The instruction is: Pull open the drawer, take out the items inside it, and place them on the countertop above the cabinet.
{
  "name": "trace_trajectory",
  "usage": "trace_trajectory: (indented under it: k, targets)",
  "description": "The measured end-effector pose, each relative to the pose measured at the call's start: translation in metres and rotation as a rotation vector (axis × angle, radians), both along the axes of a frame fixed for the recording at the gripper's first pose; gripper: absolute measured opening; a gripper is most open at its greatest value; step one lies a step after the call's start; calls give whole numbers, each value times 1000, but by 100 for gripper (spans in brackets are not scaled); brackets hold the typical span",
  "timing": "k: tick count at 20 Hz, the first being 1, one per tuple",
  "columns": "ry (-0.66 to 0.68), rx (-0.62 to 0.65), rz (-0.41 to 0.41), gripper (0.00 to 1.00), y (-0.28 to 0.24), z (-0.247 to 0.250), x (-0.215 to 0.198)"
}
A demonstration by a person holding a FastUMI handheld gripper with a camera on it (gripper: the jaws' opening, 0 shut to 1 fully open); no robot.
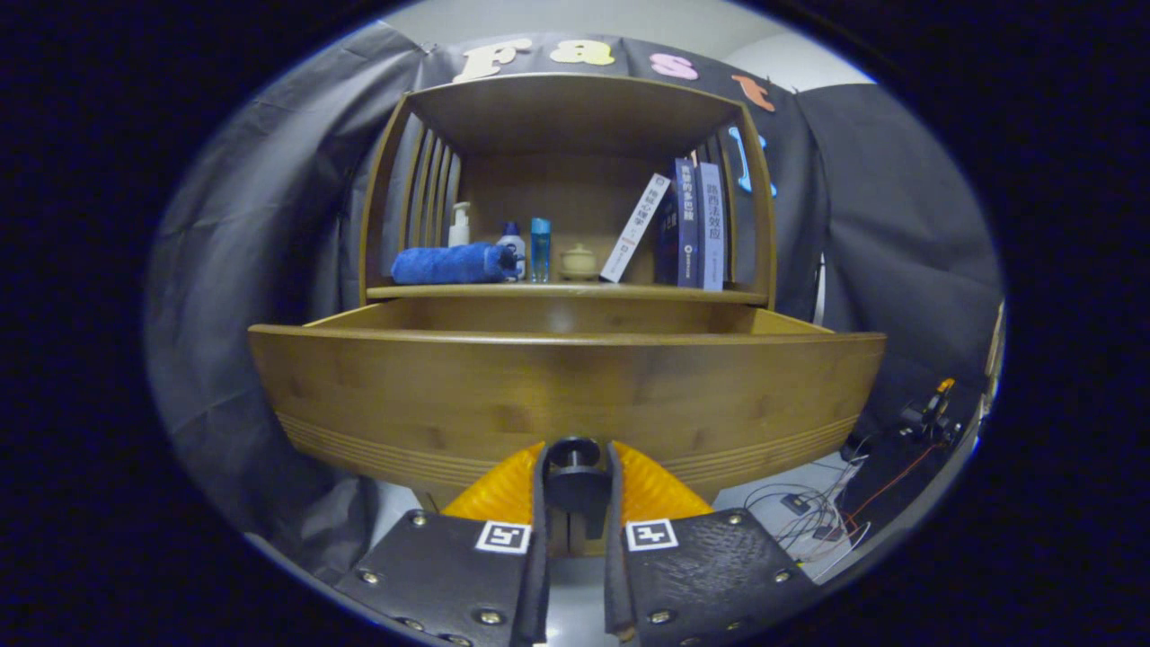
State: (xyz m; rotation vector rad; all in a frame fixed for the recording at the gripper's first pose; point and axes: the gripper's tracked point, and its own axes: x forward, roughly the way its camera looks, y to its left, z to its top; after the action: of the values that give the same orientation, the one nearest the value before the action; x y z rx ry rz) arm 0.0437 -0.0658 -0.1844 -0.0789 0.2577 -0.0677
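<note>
The drawer [566,386] stands pulled out from the cabinet [575,117], its front panel just ahead of the gripper [575,476]. Its knob [575,467] sits between the two fingers, which close on it from left and right; both seem to press on it, though the angle is tight. Behind and above the drawer lies the countertop [566,291]. On it, from left to right: a towel [449,265] lying flat, a pump bottle [459,225] behind the towel, a small bottle [512,241] at the towel's right end, a tall bottle [540,249], a jar [578,261], a leaning book [634,229], then upright books [699,225] against the right wall. Cables [813,512] lie on the floor, right of the drawer and below it.
</note>
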Motion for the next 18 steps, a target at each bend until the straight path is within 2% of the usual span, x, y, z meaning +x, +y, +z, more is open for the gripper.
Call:
trace_trajectory:
  k: [5, 9, 13, 14, 16, 18]
  targets:
    - [17, -21, 10, 26, 2, -1, 1]
    - [0, 48, 29, 57, 2, 17, 2]
    - [-28, -39, 14, 89, -9, 56, 3]
    - [-49, -46, 41, 97, -2, 69, 5]
    - [-84, -42, 82, 98, 12, 98, 10]
    - [-88, -31, 81, 97, 12, 118, 20]
